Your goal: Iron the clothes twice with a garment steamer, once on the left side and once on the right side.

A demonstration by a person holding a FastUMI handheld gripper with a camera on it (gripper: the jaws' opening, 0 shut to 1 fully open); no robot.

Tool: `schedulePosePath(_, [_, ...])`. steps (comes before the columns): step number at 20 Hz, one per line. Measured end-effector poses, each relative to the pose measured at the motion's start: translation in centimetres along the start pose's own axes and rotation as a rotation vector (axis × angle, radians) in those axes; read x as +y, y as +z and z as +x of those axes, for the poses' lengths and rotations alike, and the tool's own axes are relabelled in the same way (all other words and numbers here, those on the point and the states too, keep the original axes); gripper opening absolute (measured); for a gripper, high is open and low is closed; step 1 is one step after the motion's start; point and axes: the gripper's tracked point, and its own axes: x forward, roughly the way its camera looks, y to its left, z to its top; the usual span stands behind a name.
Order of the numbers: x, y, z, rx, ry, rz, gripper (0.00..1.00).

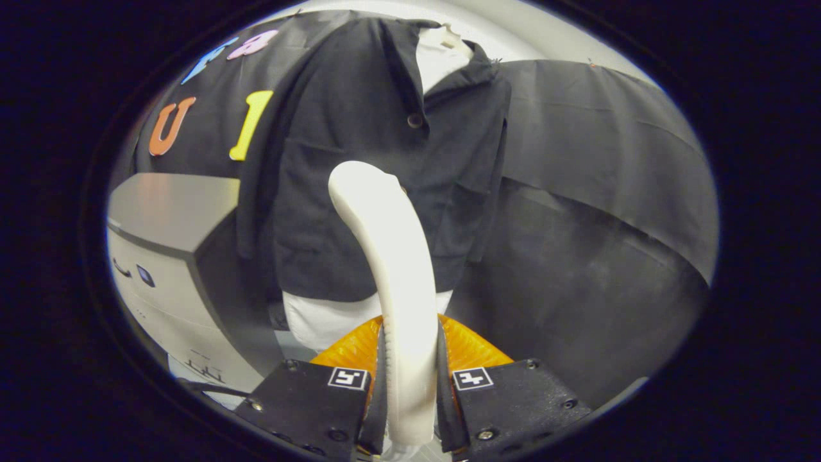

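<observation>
My gripper is shut on the white handle of the garment steamer, with both fingers pressing its sides. The steamer curves up and away from the fingers, and its head sits close to the middle of a black shirt. The shirt hangs on a white mannequin torso, whose neck shows above the collar and whose base shows below the hem. Whether the steamer head touches the cloth cannot be told.
A grey and white cabinet stands left of the shirt, close to its sleeve. Black cloth drapes behind and to the right of the torso.
</observation>
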Motion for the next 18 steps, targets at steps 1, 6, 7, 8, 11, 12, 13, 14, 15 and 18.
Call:
schedulePosePath(1, [0.0, 0.1, -0.1, -0.017, 0.006, 0.006, 0.35])
schedulePosePath(6, [-0.2, 0.3, -0.2, -0.09, 0.056, 0.039, 0.35])
schedulePosePath(7, [-0.2, 0.7, -0.4, -0.111, 0.067, 0.042, 0.35])
schedulePosePath(8, [-0.1, 0.9, -0.5, -0.135, 0.077, 0.046, 0.35])
schedulePosePath(11, [-0.2, 0.5, -1.1, -0.202, 0.123, 0.074, 0.35])
schedulePosePath(12, [-0.3, 0.6, -1.2, -0.227, 0.145, 0.088, 0.35])
schedulePosePath(13, [-0.4, 0.7, -1.3, -0.248, 0.174, 0.092, 0.35])
schedulePosePath(14, [-0.4, 0.9, -1.8, -0.268, 0.205, 0.097, 0.35])
schedulePosePath(15, [-0.5, 0.9, -2.0, -0.286, 0.231, 0.098, 0.35])
schedulePosePath(18, [-0.7, 1.1, -2.4, -0.351, 0.285, 0.113, 0.35])
